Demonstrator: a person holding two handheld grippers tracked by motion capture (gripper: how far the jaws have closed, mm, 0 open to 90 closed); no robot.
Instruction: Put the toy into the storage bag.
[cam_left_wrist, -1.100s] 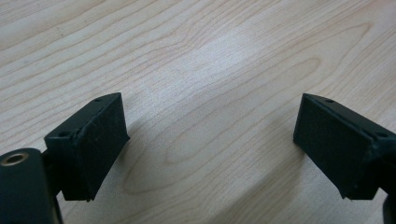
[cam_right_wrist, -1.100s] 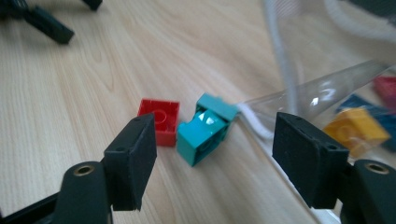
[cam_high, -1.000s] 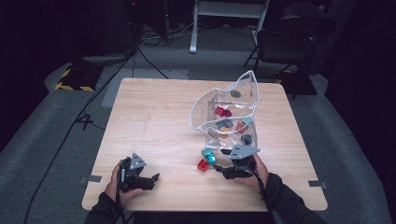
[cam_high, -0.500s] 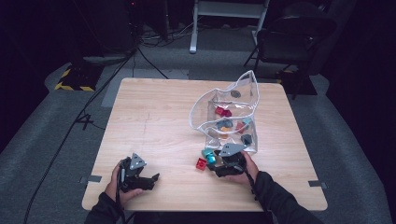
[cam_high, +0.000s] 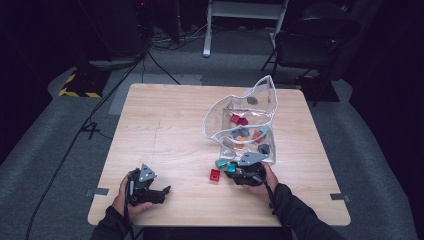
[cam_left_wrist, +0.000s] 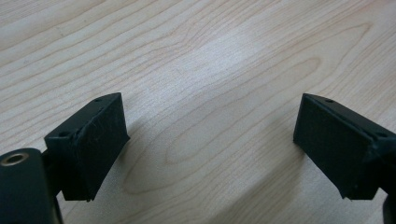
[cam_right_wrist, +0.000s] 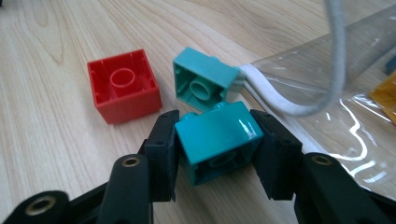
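The right hand-held gripper (cam_right_wrist: 217, 154) sits low at the near edge of the desk (cam_high: 165, 125), and its jaws have just been closing on a teal brick (cam_right_wrist: 218, 140), which now sits clamped between the two black pads, tilted, with its hollow underside turned toward the camera on the gripper. From above, that gripper (cam_high: 239, 172) lies just at the mouth of a clear bag (cam_high: 220, 117) with a white rim, and the teal brick (cam_high: 232, 167) shows at its tip. Touching the held brick on its far side is a paler green brick (cam_right_wrist: 205, 79), also with its underside showing, and it leans against the bag's white rim (cam_right_wrist: 271, 93). A red brick (cam_right_wrist: 123, 86) lies just beside those two, upside down on the wood and apart from the jaws. More bricks, red, teal, orange and grey, lie inside the bag farther up the desk. The left hand-held gripper (cam_high: 159, 192) rests near the left front of the desk, well apart from the bricks; its jaws stand wide with only bare wood between them (cam_left_wrist: 212, 140).
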